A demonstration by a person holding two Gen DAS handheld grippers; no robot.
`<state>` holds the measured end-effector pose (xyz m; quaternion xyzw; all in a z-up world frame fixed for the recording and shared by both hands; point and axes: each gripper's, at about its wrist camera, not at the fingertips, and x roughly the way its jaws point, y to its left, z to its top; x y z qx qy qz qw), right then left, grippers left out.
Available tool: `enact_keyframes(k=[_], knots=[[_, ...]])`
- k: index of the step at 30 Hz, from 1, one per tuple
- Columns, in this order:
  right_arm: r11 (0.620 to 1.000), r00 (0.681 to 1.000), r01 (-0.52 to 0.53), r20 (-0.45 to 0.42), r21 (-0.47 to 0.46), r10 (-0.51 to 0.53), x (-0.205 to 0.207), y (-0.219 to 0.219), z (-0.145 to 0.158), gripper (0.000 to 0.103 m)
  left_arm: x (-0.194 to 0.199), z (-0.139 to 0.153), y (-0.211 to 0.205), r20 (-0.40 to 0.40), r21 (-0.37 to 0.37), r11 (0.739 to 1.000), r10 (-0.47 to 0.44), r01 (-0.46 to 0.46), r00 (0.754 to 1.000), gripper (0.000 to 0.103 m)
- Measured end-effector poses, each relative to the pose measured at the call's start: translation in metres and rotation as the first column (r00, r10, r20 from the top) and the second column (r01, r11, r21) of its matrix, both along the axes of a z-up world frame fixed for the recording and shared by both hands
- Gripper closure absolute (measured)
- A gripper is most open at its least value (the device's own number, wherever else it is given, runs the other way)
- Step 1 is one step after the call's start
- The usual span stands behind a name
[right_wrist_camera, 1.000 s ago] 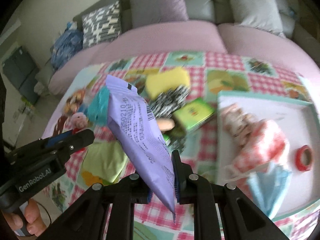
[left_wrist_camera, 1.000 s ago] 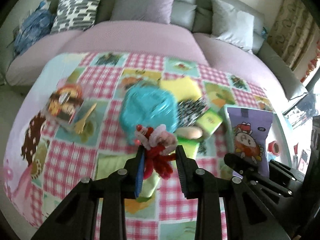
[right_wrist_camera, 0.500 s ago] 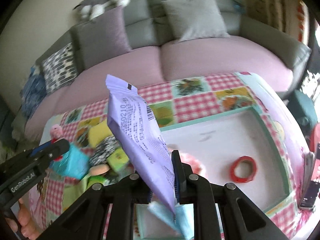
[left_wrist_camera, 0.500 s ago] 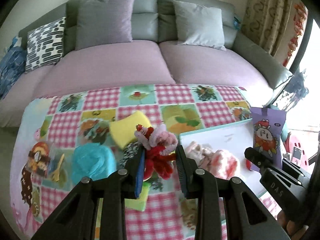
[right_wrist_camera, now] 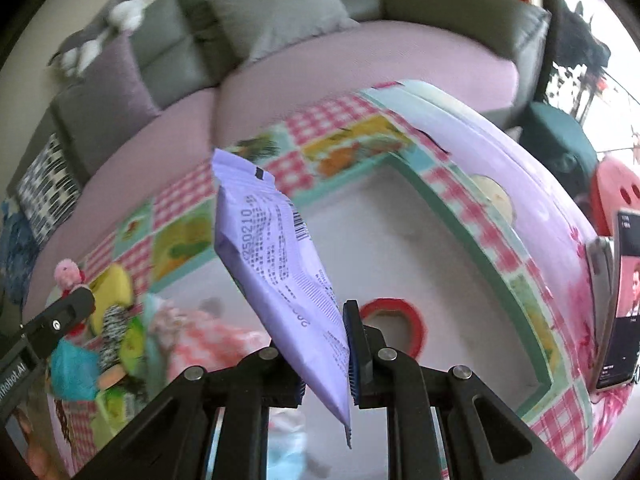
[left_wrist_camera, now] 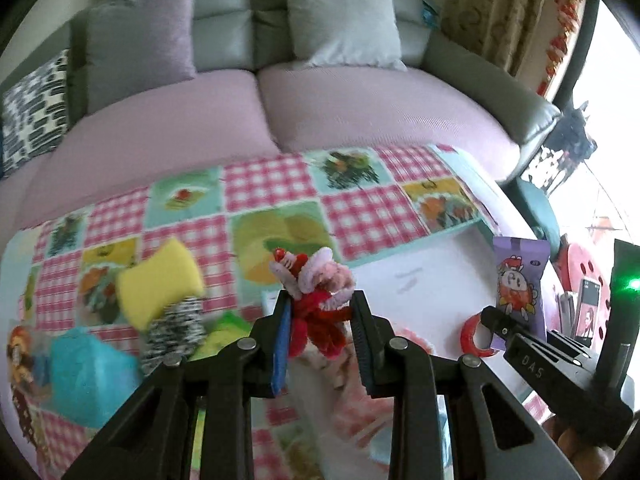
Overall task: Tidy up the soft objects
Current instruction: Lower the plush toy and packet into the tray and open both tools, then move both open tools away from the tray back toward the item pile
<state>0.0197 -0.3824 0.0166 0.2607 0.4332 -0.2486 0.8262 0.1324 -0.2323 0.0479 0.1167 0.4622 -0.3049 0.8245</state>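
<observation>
The left claw pinches a pipe-cleaner toy, red below and pink above, its fuzzy twists bulging past the pads. It looks very light and springy: the wire should bend, not break, and the fuzz gives plenty of friction. The hold sits low on the red tangle; the pink loops at 12 o'clock stand free.

The right claw is pressed tight on a purple packet near its lower seam, the packet leaning up toward 11 o'clock. I judge it light, slick and crinkly, so it could slide or swing from a corner hold; a pinch on the flat sealed edge seems safest.

Both hang above a white tray on the checked counter. A red tape roll lies in the tray at 1 o'clock of the right claw.
</observation>
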Motion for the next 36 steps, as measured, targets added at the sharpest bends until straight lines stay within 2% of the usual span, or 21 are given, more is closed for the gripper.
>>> enact_keyframes(k=[4,12,20,22,23,25,27,29,33,35,36], knots=[[0.999,0.999,0.045,-0.011,0.027,-0.045,-0.006,-0.018,-0.014,0.086,0.003,-0.020,-0.022,-0.028,0.019,1.000,-0.022,0.022,0.999,0.073],[0.997,0.999,0.051,-0.007,0.054,-0.051,-0.005,-0.027,-0.025,0.086,0.009,-0.052,-0.046,-0.064,0.080,0.996,-0.037,0.043,0.997,0.073],[0.998,0.999,0.035,-0.003,0.061,-0.035,-0.003,-0.024,-0.022,0.084,0.007,-0.063,-0.048,-0.110,0.075,0.996,-0.034,0.043,0.993,0.071],[0.998,0.999,0.036,-0.005,0.061,-0.035,-0.003,-0.024,-0.021,0.083,0.006,-0.059,-0.046,-0.119,0.065,0.997,-0.037,0.045,0.992,0.062],[0.998,0.999,0.035,-0.009,0.055,-0.034,-0.004,-0.023,-0.020,0.080,0.005,-0.058,-0.044,-0.121,0.059,0.997,-0.036,0.044,0.992,0.059],[0.999,0.999,0.032,-0.016,0.044,-0.031,-0.004,-0.022,-0.018,0.066,0.004,-0.053,-0.041,-0.112,0.059,0.998,-0.020,0.027,0.993,0.051],[0.999,0.999,0.037,-0.018,0.037,-0.036,-0.007,-0.022,-0.015,0.061,0.005,-0.049,-0.036,-0.109,0.053,0.998,-0.010,0.016,0.994,0.049],[0.999,0.999,0.037,-0.022,0.026,-0.037,-0.009,-0.021,-0.013,0.060,0.005,-0.047,-0.030,-0.111,0.051,0.999,0.009,-0.003,0.994,0.046],[0.999,0.999,0.036,-0.030,0.007,-0.036,-0.012,-0.020,-0.009,0.039,0.008,-0.045,-0.010,-0.085,0.090,0.992,0.092,-0.084,0.992,0.044],[1.000,0.999,0.030,-0.035,0.006,-0.030,-0.013,-0.018,-0.009,0.037,0.009,-0.045,-0.001,-0.077,0.103,0.987,0.129,-0.121,0.989,0.041],[1.000,0.999,0.024,-0.038,0.004,-0.024,-0.014,-0.017,-0.008,0.033,0.010,-0.044,0.005,-0.073,0.102,0.985,0.148,-0.140,0.986,0.033]])
